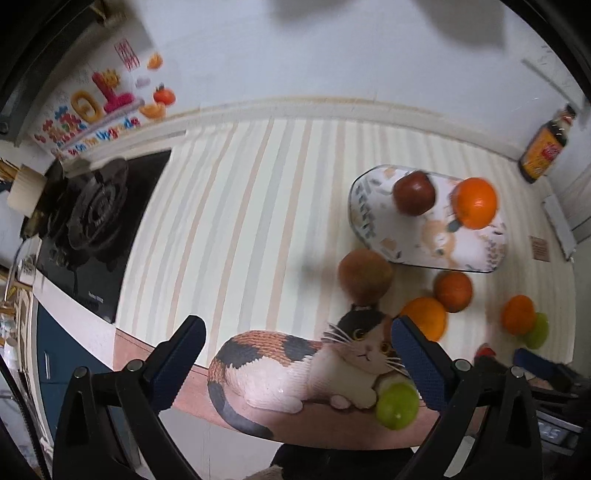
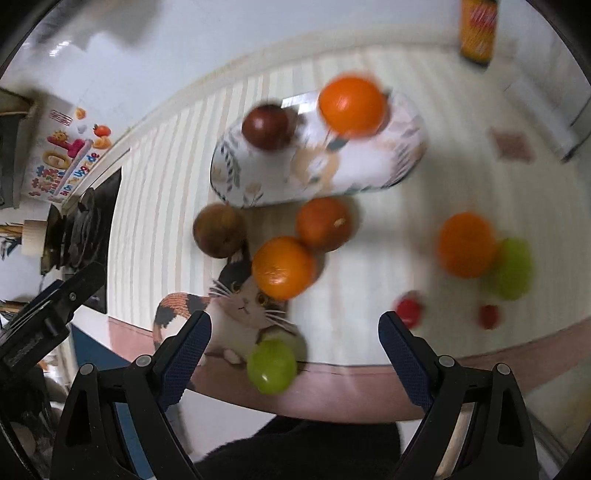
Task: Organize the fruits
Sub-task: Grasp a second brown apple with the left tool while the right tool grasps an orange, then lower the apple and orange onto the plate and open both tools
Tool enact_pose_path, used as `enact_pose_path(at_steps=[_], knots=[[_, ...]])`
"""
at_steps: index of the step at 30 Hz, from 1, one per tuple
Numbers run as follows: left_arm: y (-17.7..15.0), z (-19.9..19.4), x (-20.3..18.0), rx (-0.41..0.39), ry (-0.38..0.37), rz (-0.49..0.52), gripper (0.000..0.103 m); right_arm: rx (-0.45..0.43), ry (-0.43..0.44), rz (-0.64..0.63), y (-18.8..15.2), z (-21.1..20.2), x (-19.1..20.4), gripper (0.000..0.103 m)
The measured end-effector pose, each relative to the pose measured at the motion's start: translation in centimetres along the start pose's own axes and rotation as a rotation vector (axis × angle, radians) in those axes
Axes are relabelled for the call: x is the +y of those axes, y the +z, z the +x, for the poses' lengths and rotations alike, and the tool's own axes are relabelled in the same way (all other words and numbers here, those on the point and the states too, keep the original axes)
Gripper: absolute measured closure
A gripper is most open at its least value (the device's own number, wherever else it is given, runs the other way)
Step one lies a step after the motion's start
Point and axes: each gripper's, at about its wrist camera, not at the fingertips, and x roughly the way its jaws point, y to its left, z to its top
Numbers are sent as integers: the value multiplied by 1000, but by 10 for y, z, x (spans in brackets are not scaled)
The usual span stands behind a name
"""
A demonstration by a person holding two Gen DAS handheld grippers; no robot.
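Note:
A patterned oval tray (image 1: 472,251) (image 2: 369,173) holds a dark red apple (image 1: 413,192) (image 2: 266,126) and an orange (image 1: 475,202) (image 2: 351,106). On the striped mat lie a brown fruit (image 1: 365,275) (image 2: 218,230), a dark orange fruit (image 1: 453,291) (image 2: 323,223), an orange (image 1: 425,317) (image 2: 283,267), another orange (image 1: 518,314) (image 2: 466,244) touching a green fruit (image 1: 537,331) (image 2: 512,274), a green fruit (image 1: 397,405) (image 2: 272,366) at the front edge, and small red fruits (image 2: 409,312). My left gripper (image 1: 298,354) and right gripper (image 2: 294,349) are open and empty above the front edge.
A calico cat picture (image 1: 295,373) (image 2: 236,306) is printed on the mat's front. A gas stove (image 1: 96,218) is at the left. A dark sauce bottle (image 1: 543,147) (image 2: 478,29) stands at the back right by the wall. My right gripper shows at the left wrist view's lower right (image 1: 543,369).

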Motion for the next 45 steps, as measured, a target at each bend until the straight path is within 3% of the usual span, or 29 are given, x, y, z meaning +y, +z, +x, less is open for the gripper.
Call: enact_pose_path(at_steps=[3, 8, 12, 16, 19, 22, 24, 30, 36, 39, 45], knots=[[13, 31, 3, 92, -22, -24, 0, 56, 29, 33, 11, 42, 2, 9], [33, 69, -6, 188, -77, -42, 0, 91, 3, 33, 25, 95, 14, 11], [46, 107, -20, 285, -123, -50, 0, 104, -52, 22, 28, 123, 19, 34], [53, 138, -24, 375, -192, -107, 0, 112, -30, 16, 25, 125, 12, 34], [58, 152, -28, 384, -234, -129, 2, 130, -53, -2, 20, 121, 5, 34], [60, 163, -32, 393, -277, -148, 16, 148, -61, -14, 17, 119, 1, 34], [58, 169, -36, 404, -293, -136, 39, 155, -62, -14, 16, 117, 0, 34], [46, 161, -33, 352, -269, -110, 40, 175, -68, -27, 15, 114, -8, 34], [-10, 135, -26, 350, -216, 15, 40, 211, -92, -77, -2, 106, -13, 34], [-37, 136, -22, 380, -212, 25, 40, 212, -103, -96, -5, 106, -15, 34], [-47, 132, -20, 329, -196, 4, 40, 227, -112, -79, -7, 116, -14, 34]])
